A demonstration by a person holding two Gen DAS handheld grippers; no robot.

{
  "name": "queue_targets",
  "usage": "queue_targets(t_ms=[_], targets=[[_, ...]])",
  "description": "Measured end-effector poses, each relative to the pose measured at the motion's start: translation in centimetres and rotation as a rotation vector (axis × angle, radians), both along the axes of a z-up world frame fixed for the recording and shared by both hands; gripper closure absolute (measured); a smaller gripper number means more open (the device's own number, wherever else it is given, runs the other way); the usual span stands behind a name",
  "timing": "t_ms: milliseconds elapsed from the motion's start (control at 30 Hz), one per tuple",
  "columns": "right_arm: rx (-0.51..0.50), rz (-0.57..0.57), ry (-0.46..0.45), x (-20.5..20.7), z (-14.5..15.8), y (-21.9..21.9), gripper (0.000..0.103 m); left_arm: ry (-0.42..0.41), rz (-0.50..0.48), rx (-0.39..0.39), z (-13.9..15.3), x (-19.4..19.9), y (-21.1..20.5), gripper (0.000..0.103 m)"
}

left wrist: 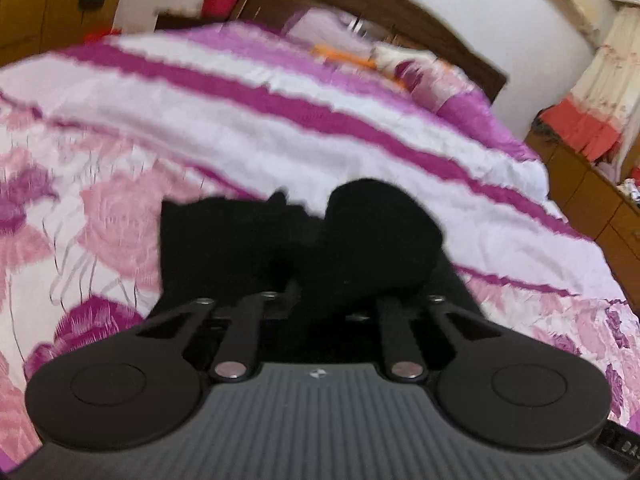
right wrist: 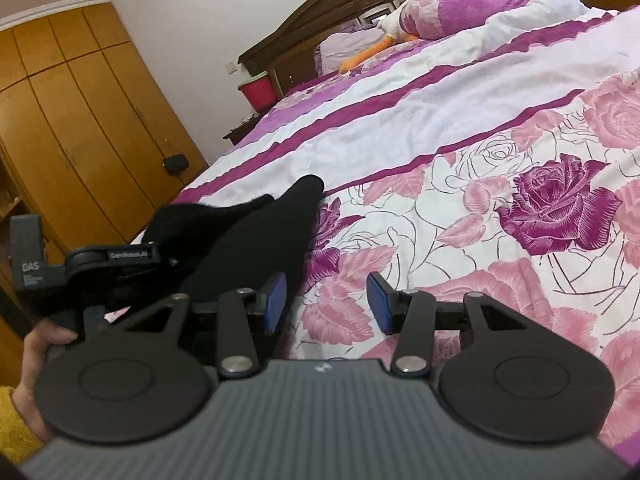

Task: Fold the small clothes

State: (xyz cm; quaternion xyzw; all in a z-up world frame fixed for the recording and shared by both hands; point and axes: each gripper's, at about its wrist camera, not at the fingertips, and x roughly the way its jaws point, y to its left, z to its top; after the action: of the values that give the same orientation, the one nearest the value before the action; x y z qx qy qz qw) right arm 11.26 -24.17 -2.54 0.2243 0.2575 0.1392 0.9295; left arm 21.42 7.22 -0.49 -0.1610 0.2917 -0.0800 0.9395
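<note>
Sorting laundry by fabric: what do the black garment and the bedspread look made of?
The black garment looks like a soft matte knit, probably cotton or fleece: no sheen, limp folds. The bedspread looks like thin printed woven cotton or polyester: fine wrinkles, flat rose print.

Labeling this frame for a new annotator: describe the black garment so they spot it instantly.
Start at the big bed with the pink-and-purple rose bedspread. Near its foot-end edge, toward the wooden wardrobe, the black garment lies bunched, the left gripper at its near end. It is the only plain black fabric on the floral cover.
</note>
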Motion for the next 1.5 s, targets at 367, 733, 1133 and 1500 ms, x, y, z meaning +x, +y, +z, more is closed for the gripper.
queue_targets(t_ms=[367, 733, 1133, 1500], targets=[[0.026, -0.014, -0.059, -0.3, 1.6, -0.1, 0.055, -0.190, -0.092, 0.037, 7.8, -1.3, 0.5, 0.090], [-0.092, 0.138, -0.074, 1.4, 2.3, 5.1, 0.055, 0.069, 0.029, 0.056, 0.1, 2.9, 6.2, 0.081], [-0.173, 0.207, -0.041, 1.7, 1.5, 7.9, 0.055, 0.042, 0.109, -0.032, 1.8, 1.8, 9.0, 0.077], [-0.204, 0.185, -0.108, 0.8, 3.7, 8.0, 0.055, 0.047, -0.031, 0.076, 4.4, -3.9, 6.3, 0.053]])
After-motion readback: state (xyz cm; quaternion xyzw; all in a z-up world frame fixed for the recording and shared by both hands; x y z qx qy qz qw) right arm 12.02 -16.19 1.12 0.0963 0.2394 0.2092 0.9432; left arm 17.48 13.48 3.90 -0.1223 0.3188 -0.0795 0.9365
